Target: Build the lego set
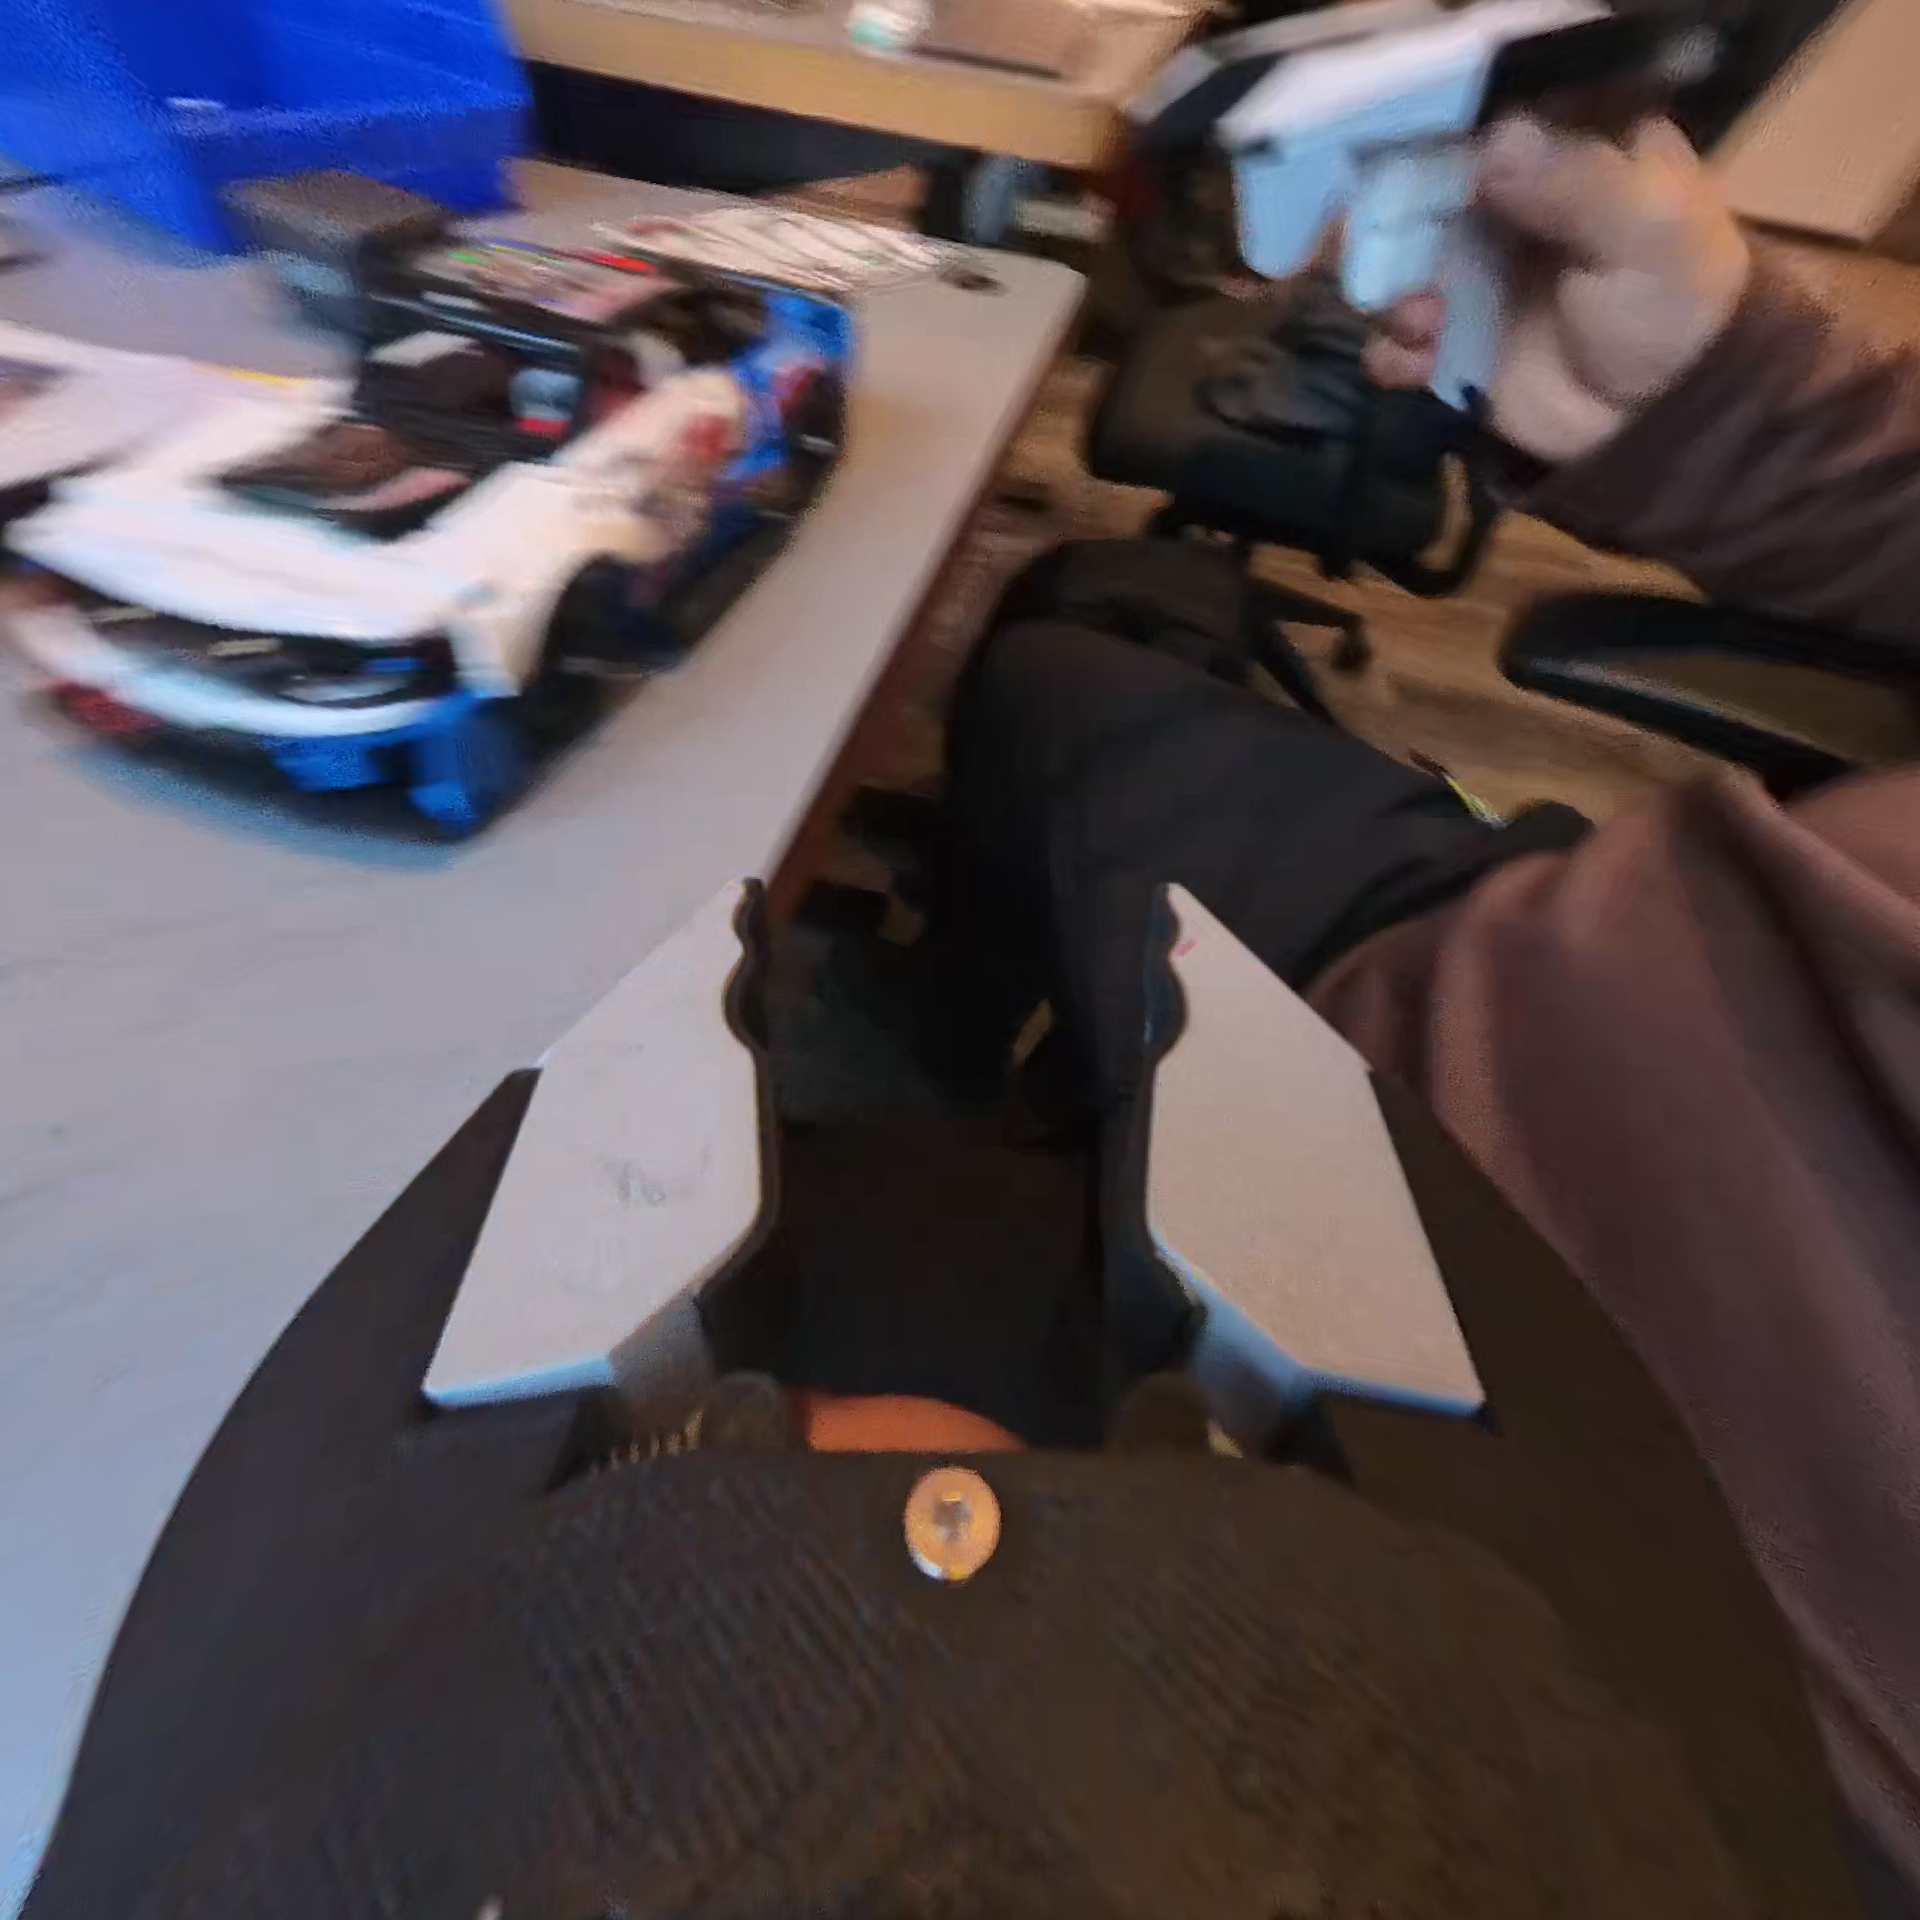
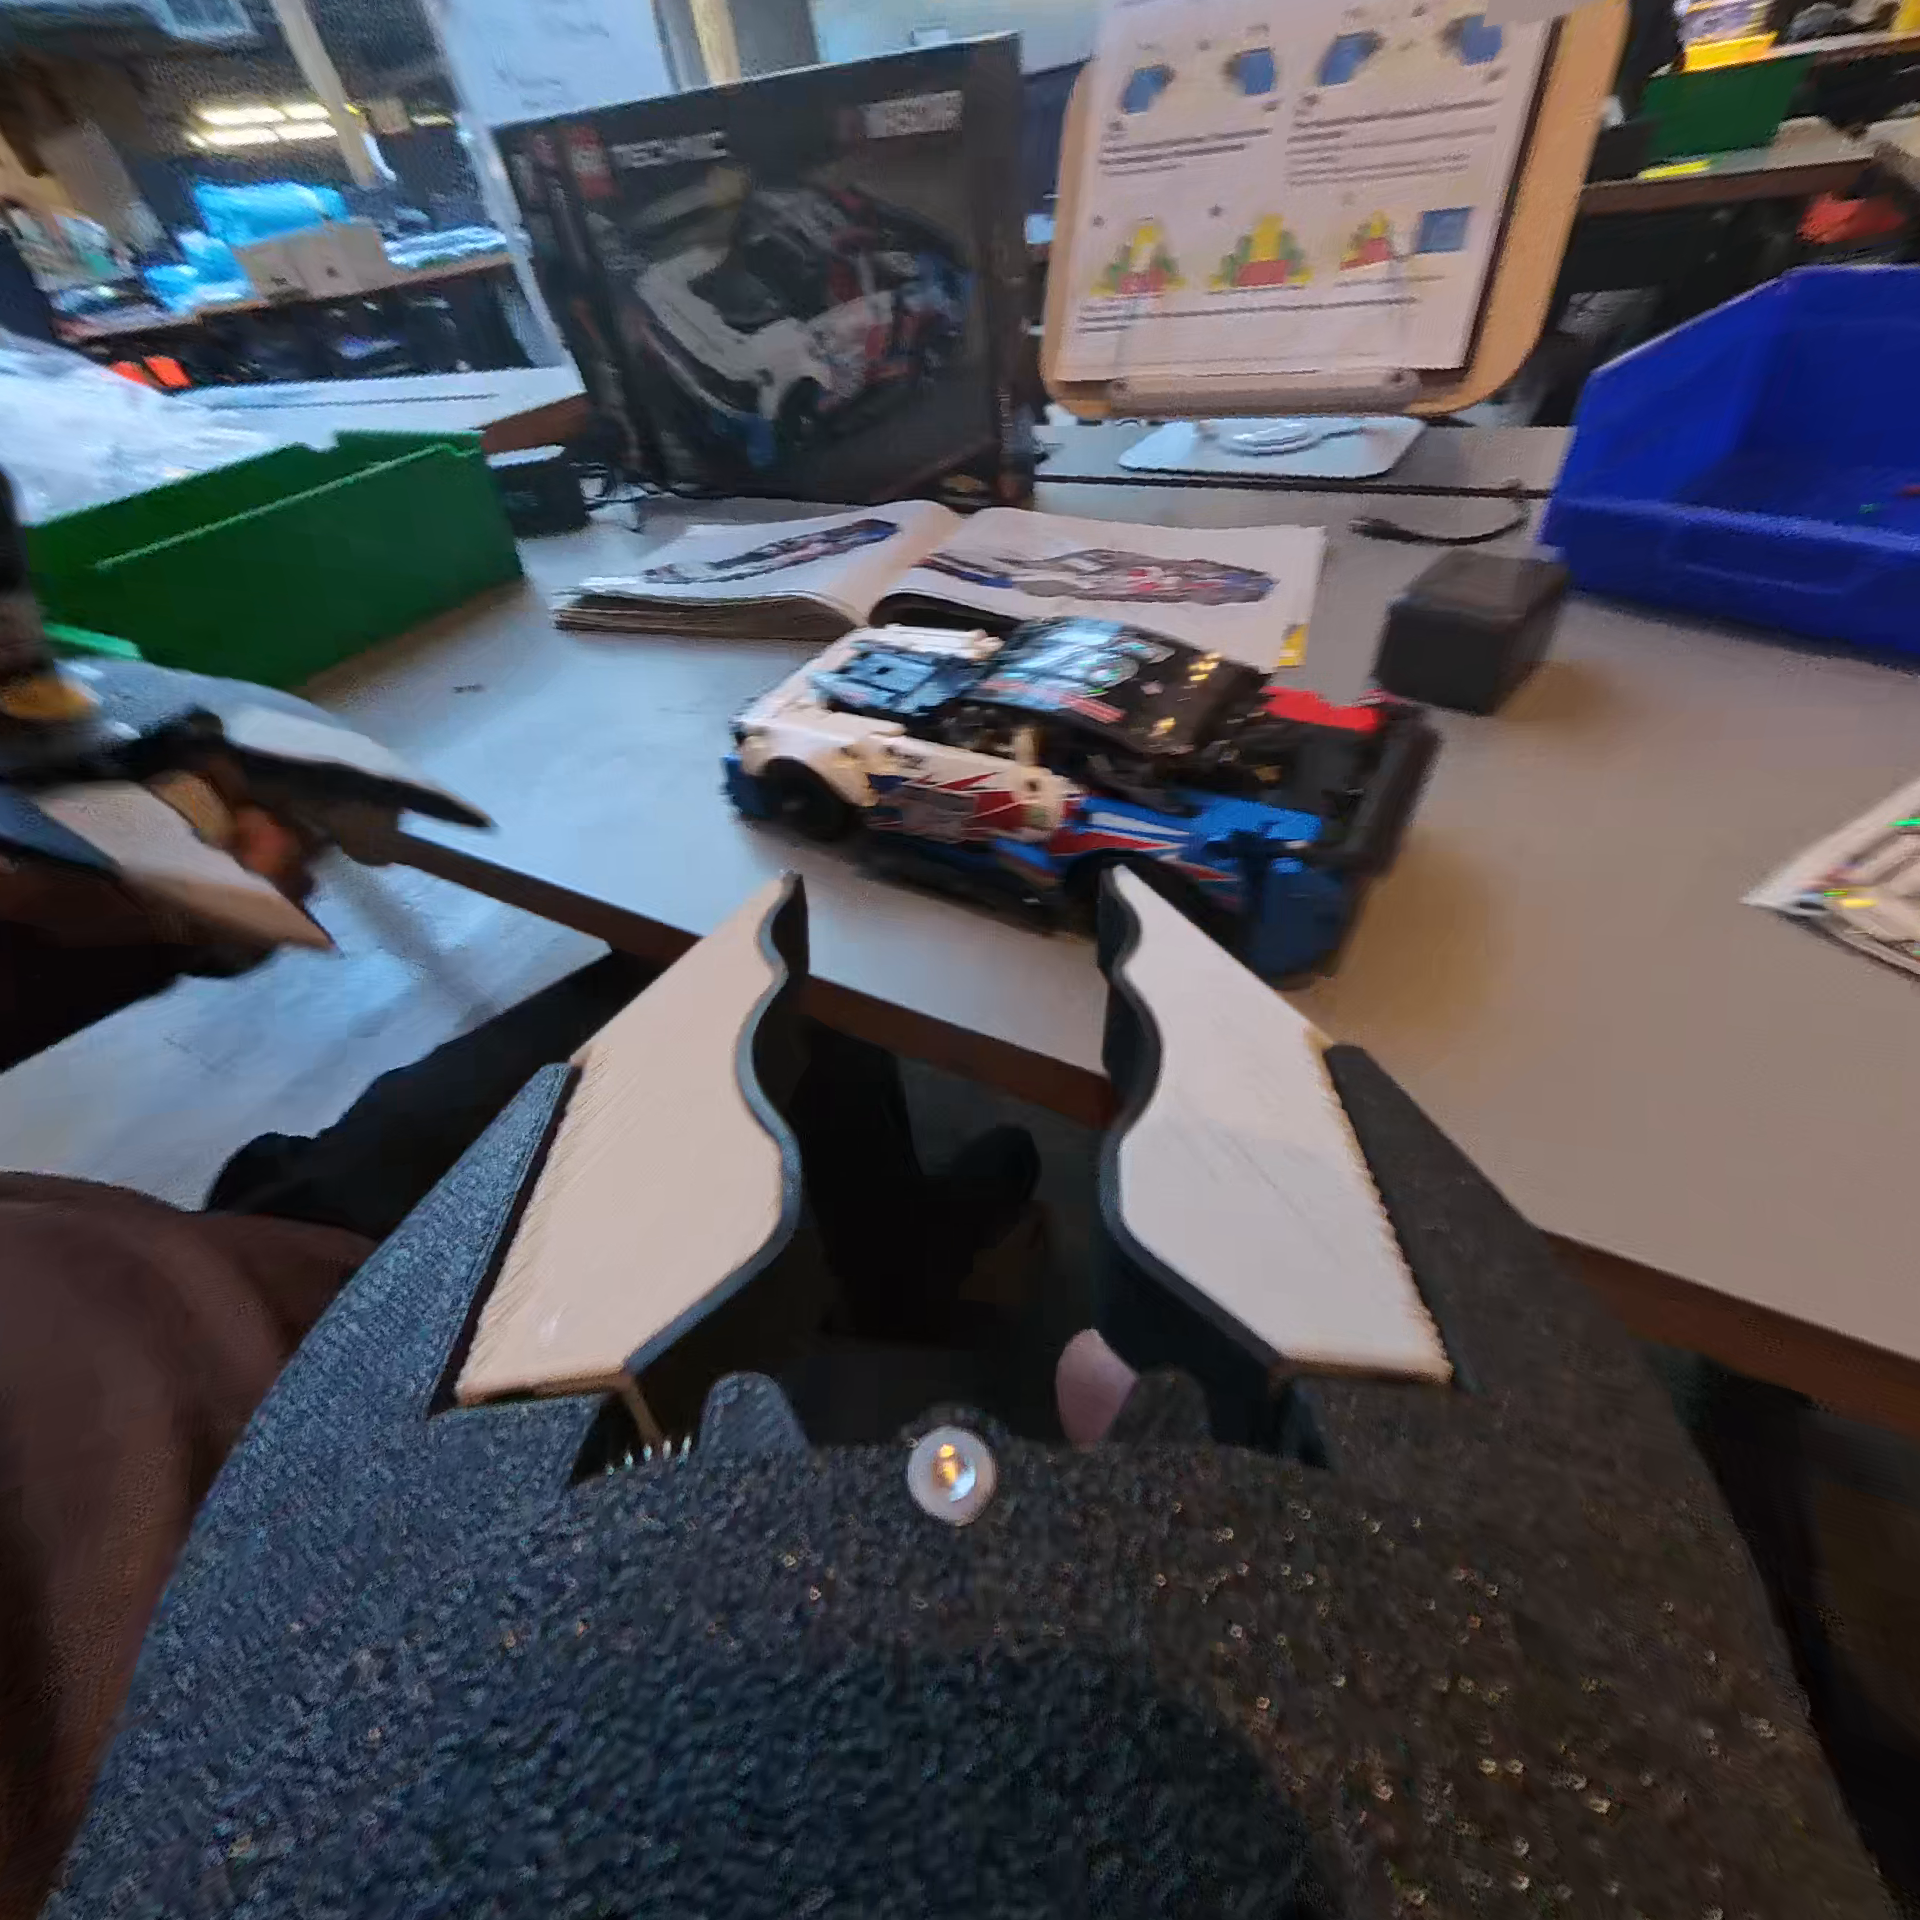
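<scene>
A white, blue and black lego race car (image 2: 1060, 769) stands on the grey table (image 2: 1558, 1039), near its front edge. It also shows, blurred, in the left wrist view (image 1: 416, 540). My right gripper (image 2: 951, 904) is open and empty, held off the table's front edge, just short of the car. My left gripper (image 1: 961, 914) is open and empty, held off the table's edge over a person's dark trousers; it also shows at the left of the right wrist view (image 2: 343, 862). The right gripper shows in a hand at the top right of the left wrist view (image 1: 1371, 156).
An open instruction booklet (image 2: 935, 571) lies behind the car. The set's box (image 2: 790, 281) and a board with printed sheets (image 2: 1299, 187) stand at the back. A green bin (image 2: 281, 561) is at the left, a blue bin (image 2: 1756, 457) at the right, with a black block (image 2: 1475, 623). Office chairs (image 1: 1278, 436) stand beside the table. Some 25 cm of space lies between my two pairs of fingers. From my right tips it is roughly 30 cm to the black block (image 2: 1475, 623); from my left, 45 cm. It turns up in the left wrist view (image 1: 408, 223) as well.
</scene>
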{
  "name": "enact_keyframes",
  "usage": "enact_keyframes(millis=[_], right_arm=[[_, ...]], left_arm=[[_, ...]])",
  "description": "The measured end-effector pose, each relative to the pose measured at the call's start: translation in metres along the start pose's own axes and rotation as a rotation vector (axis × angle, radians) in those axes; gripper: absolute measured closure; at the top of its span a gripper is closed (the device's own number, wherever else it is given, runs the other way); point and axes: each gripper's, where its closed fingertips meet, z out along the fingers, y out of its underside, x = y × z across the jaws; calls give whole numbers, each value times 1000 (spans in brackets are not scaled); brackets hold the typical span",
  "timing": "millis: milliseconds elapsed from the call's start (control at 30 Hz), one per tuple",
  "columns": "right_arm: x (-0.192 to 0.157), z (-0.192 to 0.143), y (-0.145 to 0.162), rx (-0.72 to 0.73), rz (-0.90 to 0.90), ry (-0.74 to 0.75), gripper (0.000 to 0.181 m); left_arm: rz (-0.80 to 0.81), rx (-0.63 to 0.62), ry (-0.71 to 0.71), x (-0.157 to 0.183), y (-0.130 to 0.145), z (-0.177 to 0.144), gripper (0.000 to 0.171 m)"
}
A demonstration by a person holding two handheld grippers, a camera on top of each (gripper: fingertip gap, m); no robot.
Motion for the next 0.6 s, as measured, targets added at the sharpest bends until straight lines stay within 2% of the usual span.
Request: enact_keyframes(millis=[100, 167, 233, 333, 467, 600], right_arm=[[-40, 12, 10, 55, 46, -47, 127], [-59, 23, 24, 77, 38, -75, 127], [-59, 37, 41, 49, -33, -30, 127], [-46, 50, 38, 49, -163, 36, 127], [-20, 53, 60, -28, -80, 132, 125], [-34, 60, 79, -112, -109, 124, 126]], left_arm=[[130, -77, 99, 36, 30, 39, 99], [182, -159, 76, 39, 50, 53, 101], [232, -206, 101, 44, 62, 58, 100], [374, -146, 115, 44, 62, 54, 106], [445, -133, 132, 38, 70, 48, 111], [511, -143, 154, 41, 71, 42, 113]])
